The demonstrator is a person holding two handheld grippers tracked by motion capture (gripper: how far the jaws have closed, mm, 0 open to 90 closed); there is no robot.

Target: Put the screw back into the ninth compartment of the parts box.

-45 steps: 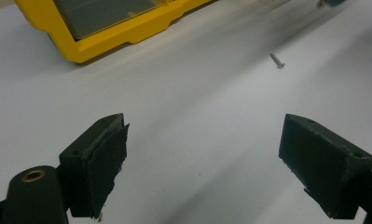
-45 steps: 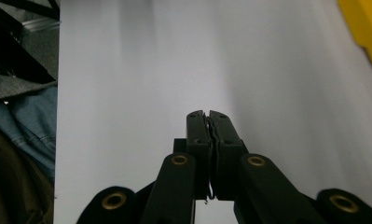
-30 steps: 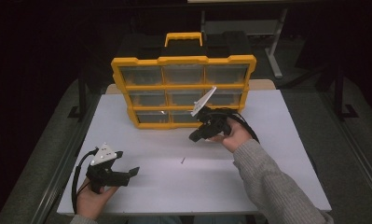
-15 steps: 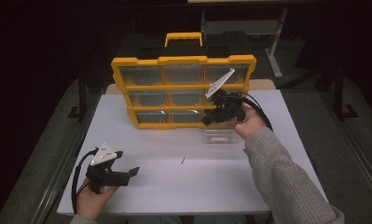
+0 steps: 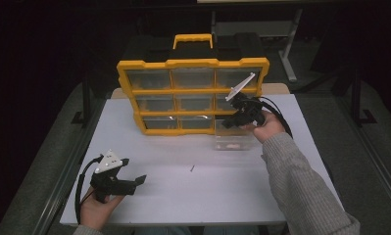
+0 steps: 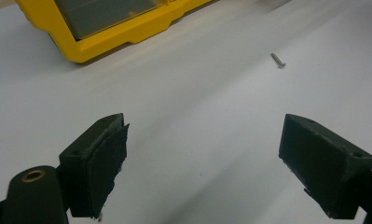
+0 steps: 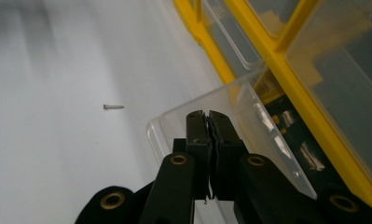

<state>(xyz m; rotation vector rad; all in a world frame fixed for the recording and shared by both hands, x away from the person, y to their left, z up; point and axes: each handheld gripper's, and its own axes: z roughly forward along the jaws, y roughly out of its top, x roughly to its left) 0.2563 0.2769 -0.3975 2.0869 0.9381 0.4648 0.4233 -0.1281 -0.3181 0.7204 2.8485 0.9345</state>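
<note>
Clear plastic forms the 1 drawer (image 5: 234,137) that sits pulled out of the bottom right slot of the organizer (image 5: 193,95), a yellow-framed case with a black and yellow handle on top and 9 see-through compartments in 3 rows of 3. The drawer is a thin-walled, glossy, rectangular tray; its front end rests on the white table (image 5: 183,196) while its back end is still at the mouth of the slot. In the right gripper view, the right gripper (image 7: 208,122) has its 2 black jaws pressed together on the drawer's (image 7: 263,140) front wall, pinching the thin plastic between them. The high view shows that gripper (image 5: 231,121) held in a hand with a grey knitted sleeve (image 5: 305,191). The left gripper (image 5: 134,182) rests low near the table's front left, well apart from the drawer, with its 2 matte, blocky jaws spread wide and nothing between them. 1 small metal screw (image 5: 192,169) lies alone on the smooth table top, between the 2 grippers; it is slim, with a flat head, seen in the left gripper view (image 6: 278,60) and the right gripper view (image 7: 113,107).
</note>
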